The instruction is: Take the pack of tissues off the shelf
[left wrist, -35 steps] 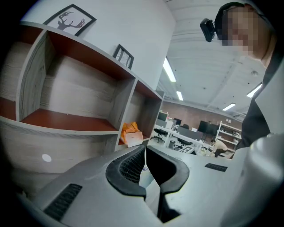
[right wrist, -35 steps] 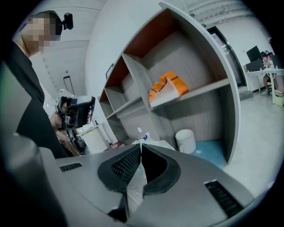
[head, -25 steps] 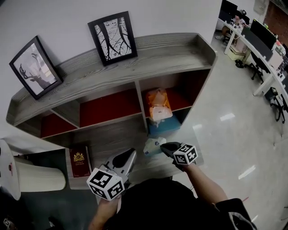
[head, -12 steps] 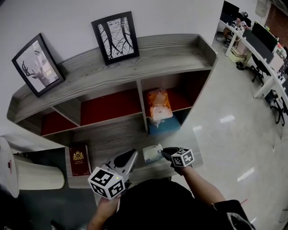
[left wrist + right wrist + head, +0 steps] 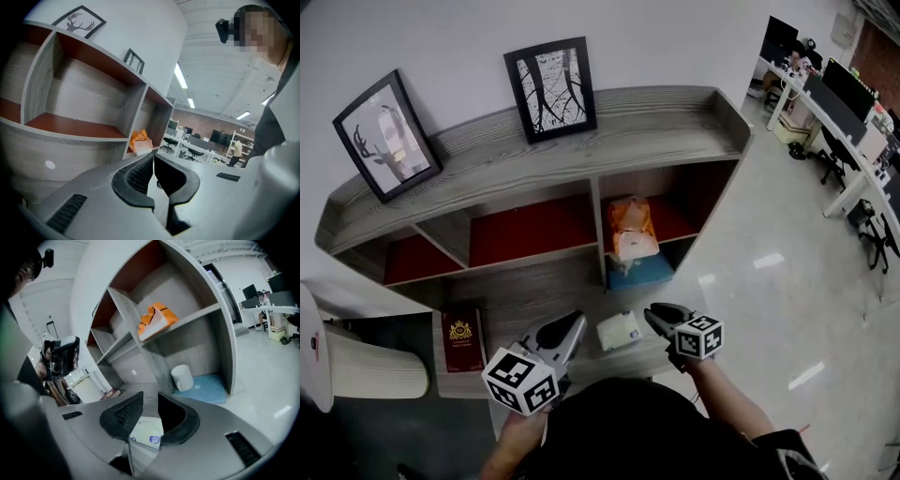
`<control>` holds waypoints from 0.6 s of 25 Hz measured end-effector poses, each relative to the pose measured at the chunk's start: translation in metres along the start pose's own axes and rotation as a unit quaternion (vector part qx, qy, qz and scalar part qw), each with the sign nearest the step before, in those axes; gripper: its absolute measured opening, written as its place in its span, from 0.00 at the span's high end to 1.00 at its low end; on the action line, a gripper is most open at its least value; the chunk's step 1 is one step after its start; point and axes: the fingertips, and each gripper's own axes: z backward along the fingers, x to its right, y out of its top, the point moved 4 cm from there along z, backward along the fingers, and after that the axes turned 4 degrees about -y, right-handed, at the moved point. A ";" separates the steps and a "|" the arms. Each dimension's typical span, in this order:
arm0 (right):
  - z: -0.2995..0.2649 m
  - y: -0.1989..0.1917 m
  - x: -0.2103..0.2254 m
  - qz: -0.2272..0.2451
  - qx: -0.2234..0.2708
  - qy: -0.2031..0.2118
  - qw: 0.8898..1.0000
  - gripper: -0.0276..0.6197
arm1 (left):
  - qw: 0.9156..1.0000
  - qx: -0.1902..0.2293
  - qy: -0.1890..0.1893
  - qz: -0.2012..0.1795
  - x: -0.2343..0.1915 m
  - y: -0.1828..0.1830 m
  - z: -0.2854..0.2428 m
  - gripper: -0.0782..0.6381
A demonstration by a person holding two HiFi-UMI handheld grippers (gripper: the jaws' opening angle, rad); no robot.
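The tissue pack (image 5: 619, 330), white and pale green, lies on the low grey board (image 5: 534, 298) in front of the shelf (image 5: 609, 131). My right gripper (image 5: 660, 315) is just right of the pack with a small space between them. Its jaws are opening, and the right gripper view shows the pack (image 5: 147, 431) low in the gap behind the right gripper (image 5: 150, 397) tips, with neither pad pressing on it. My left gripper (image 5: 573, 324) hovers left of the pack. In its own view the left gripper (image 5: 153, 157) is shut and empty.
An orange packet (image 5: 630, 223) sits in the right shelf compartment above a blue box (image 5: 639, 273) and a white roll (image 5: 183, 377). A red book (image 5: 459, 336) lies at the left. Two framed pictures (image 5: 551, 88) stand on top. A white bin (image 5: 366, 375) stands far left.
The right gripper brought the tissue pack toward me and down onto the low board, then let go and shifted right. The left gripper barely moved.
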 end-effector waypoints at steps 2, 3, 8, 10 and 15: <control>0.010 0.016 -0.010 0.012 0.019 0.008 1.000 0.87 | 1.000 0.007 -0.004 -0.003 0.001 0.004 0.001 0.86; 0.016 0.024 -0.016 0.019 0.027 0.012 0.999 0.87 | 1.000 0.009 -0.005 -0.005 0.000 0.007 0.002 0.87; 0.041 0.061 -0.043 0.047 0.066 0.031 0.996 0.87 | 1.000 0.023 0.007 -0.019 -0.007 0.021 0.010 0.87; 0.050 0.078 -0.053 0.061 0.084 0.036 0.994 0.87 | 0.999 0.031 0.012 -0.027 -0.010 0.027 0.013 0.87; 0.068 0.118 -0.084 0.098 0.131 0.062 0.985 0.87 | 0.996 0.045 0.018 -0.070 -0.005 0.043 0.021 0.87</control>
